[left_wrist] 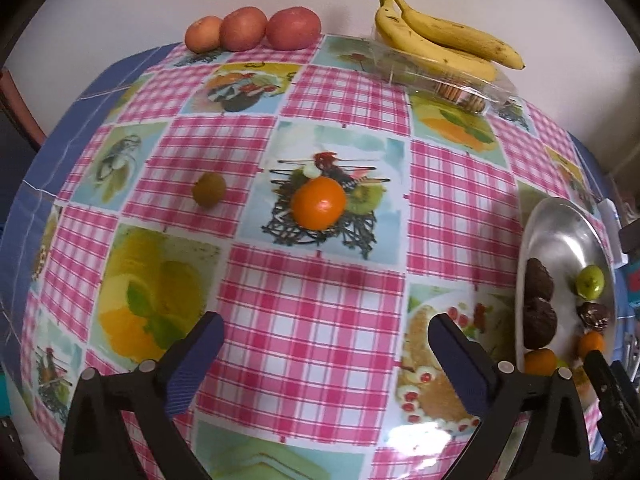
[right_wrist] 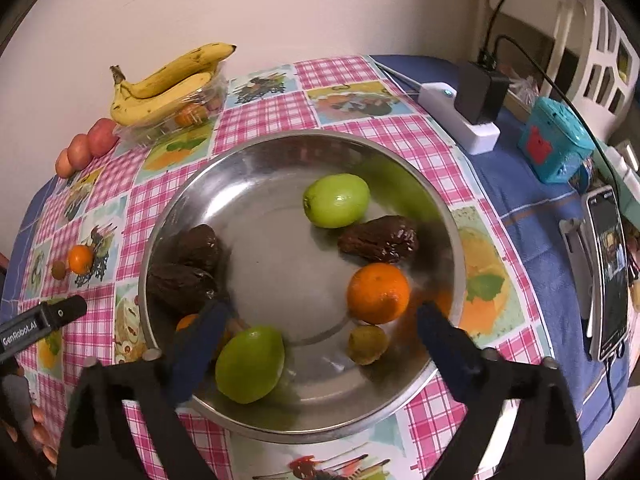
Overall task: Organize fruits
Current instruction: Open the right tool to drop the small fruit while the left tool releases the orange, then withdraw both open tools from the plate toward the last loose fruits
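Both claws apart, empty — left claw (left_wrist: pixel 324 338) above tablecloth (left_wrist: pixel 312 280), right claw (right_wrist: pixel 320 326) over bowl (right_wrist: pixel 256 168).

lighting: soft, even indoor light, moderately bright; colours saturated. shadows: faint and short under fruit. glare: white sheen on the glossy tablecloth (left_wrist: pixel 424 436) near the lower edge of the left view; dull, smeared reflections across the steel bowl (right_wrist: pixel 256 184) in the right view. blur: right gripper (right_wrist: pixel 320 316) fingers smeared, edges soft; left view sharper. distortion: strong fisheye bulge in both views, black vignette at all 4 corners.
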Available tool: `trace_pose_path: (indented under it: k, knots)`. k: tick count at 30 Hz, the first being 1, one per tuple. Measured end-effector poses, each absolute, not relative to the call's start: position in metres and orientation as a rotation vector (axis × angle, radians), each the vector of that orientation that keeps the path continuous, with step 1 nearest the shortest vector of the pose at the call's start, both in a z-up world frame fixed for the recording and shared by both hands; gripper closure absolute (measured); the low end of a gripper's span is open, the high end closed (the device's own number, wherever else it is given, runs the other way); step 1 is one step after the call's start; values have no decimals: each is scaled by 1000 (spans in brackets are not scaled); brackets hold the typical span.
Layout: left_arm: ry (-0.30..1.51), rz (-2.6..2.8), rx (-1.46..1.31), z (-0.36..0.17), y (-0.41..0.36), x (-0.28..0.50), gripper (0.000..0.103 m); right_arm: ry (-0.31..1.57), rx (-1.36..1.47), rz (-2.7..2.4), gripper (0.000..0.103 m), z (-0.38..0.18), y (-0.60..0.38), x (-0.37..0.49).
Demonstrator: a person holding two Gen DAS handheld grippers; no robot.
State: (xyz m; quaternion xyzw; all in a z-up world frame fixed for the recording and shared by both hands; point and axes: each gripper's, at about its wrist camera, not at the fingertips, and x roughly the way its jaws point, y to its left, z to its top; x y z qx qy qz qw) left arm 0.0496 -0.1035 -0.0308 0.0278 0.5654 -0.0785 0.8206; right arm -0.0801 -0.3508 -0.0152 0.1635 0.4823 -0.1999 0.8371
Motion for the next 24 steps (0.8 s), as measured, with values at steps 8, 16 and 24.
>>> trace_pose_path:
  k: [8,16,24]
  knots:
    - [1174,-138,67,-25,-98,55,0,1007,334,-414,5,-14,-346,-79]
    - [1126,-104,134,-18,-90,61,0,1009,337,-403,5,-13,-341,-76]
    - [1082,-66,124,-9,-64,75,0,1006,321,-390,5,-7,-328,-70]
